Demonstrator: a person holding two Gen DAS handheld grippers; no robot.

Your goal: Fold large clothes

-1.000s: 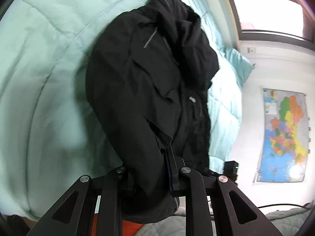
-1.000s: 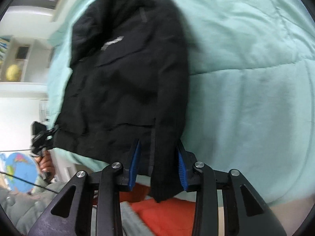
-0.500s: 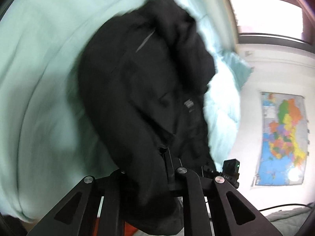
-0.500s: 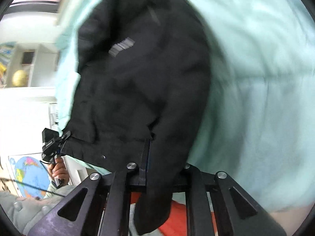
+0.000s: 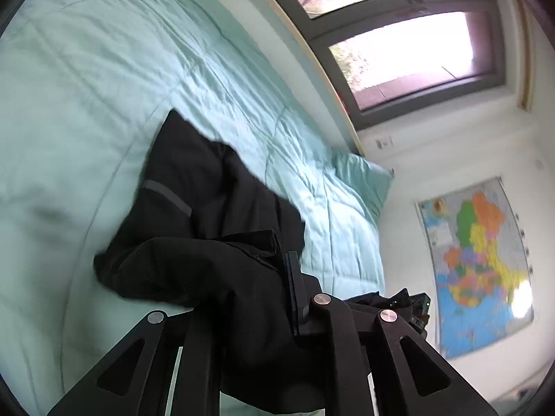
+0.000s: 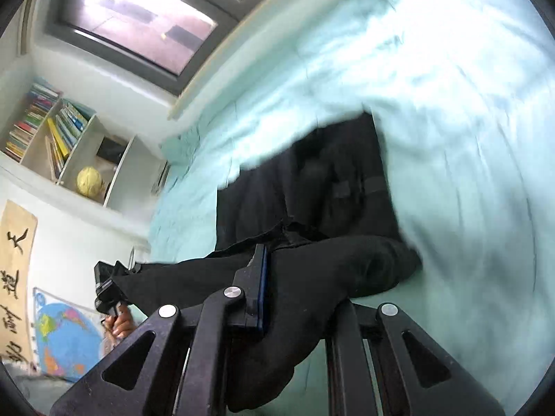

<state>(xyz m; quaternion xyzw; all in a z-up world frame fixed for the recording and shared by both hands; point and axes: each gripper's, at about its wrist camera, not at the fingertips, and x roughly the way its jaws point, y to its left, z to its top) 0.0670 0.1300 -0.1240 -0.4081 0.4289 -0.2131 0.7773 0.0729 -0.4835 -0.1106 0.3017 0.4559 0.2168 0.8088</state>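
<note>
A black jacket (image 5: 194, 187) lies on the mint quilt (image 5: 86, 79), its lower part lifted and doubled over towards its upper part. My left gripper (image 5: 274, 270) is shut on one corner of the hem; black cloth drapes over and hides its left finger. My right gripper (image 6: 288, 277) is shut on the other hem corner of the jacket (image 6: 329, 190), and cloth covers its right finger. The hem stretches between the two grippers. In the right wrist view the left gripper (image 6: 107, 287) shows at the lower left, held by a hand (image 6: 121, 326).
A window (image 5: 409, 38) runs along the bed's far side. A pillow (image 5: 360, 176) lies at the bed's end. A map (image 5: 478, 260) hangs on the wall. A shelf (image 6: 55, 138) with books and a yellow ball, and a calligraphy scroll (image 6: 14, 277), are at the left.
The right jaws closed on the hem. Both grippers then rose and moved over the bed, lifting the jacket's lower part over its upper part. The window has come into view.
</note>
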